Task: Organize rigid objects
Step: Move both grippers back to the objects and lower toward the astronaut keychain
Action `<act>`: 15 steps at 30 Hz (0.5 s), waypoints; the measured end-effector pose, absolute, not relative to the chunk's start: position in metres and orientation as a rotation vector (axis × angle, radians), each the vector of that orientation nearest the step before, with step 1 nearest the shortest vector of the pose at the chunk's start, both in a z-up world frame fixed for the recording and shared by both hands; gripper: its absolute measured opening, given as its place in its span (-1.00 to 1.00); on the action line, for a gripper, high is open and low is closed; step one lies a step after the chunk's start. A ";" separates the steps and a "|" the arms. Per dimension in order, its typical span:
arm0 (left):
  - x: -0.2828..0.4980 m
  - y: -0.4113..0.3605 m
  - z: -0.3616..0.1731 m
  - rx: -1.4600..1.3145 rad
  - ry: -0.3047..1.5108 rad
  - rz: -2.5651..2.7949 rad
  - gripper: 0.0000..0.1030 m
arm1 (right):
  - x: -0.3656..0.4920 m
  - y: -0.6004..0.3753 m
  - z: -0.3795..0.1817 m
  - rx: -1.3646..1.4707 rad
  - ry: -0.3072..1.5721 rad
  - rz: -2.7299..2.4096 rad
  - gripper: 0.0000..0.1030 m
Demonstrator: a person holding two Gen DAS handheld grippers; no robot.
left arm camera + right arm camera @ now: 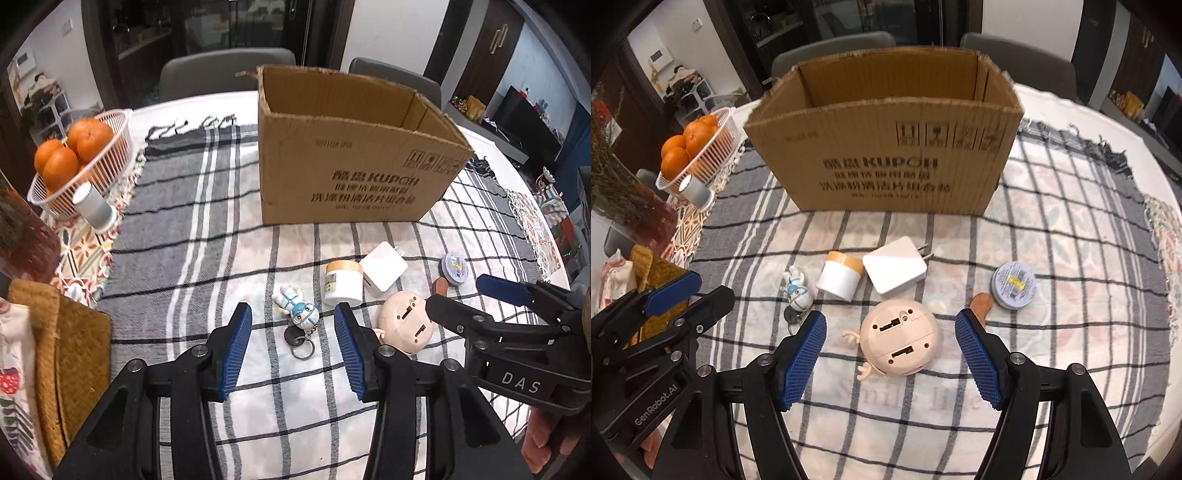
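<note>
The box (886, 147) stands open-topped at the far side of the desk (1071, 229), behind the loose items, so each can go straight forward into it. None is in it that I can see; its floor is hidden.

The left tool (293, 343) is released, its jaws spread either side of the keychain figure (297, 308), which lies flat with its ring (302, 347) toward the camera. That looks like its intended pick.

The right tool (891, 354) is also released, jaws wide around the round toy (899, 336), lying base-up. The wide spread suits its broad body.

Just beyond lie the jar (840, 275) on its side, touching or nearly touching the charger (894, 267); the tin (1014, 284) sits apart at right, a brown piece (981, 304) just beside it.
</note>
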State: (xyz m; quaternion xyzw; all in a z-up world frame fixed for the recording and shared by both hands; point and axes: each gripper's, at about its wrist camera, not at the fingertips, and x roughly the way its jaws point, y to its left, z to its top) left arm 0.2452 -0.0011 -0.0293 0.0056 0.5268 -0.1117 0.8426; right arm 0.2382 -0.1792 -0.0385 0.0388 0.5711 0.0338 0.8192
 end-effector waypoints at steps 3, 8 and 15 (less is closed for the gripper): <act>0.250 -0.003 -0.037 0.002 1.140 -0.234 -0.11 | 0.244 -0.182 -0.047 0.100 1.236 0.081 0.42; 0.258 -0.006 -0.052 -0.012 1.188 -0.226 -0.12 | 0.257 -0.182 -0.058 0.062 1.255 0.100 0.42; 0.271 -0.012 -0.077 -0.029 1.274 -0.202 -0.17 | 0.275 -0.184 -0.078 0.012 1.316 0.153 0.42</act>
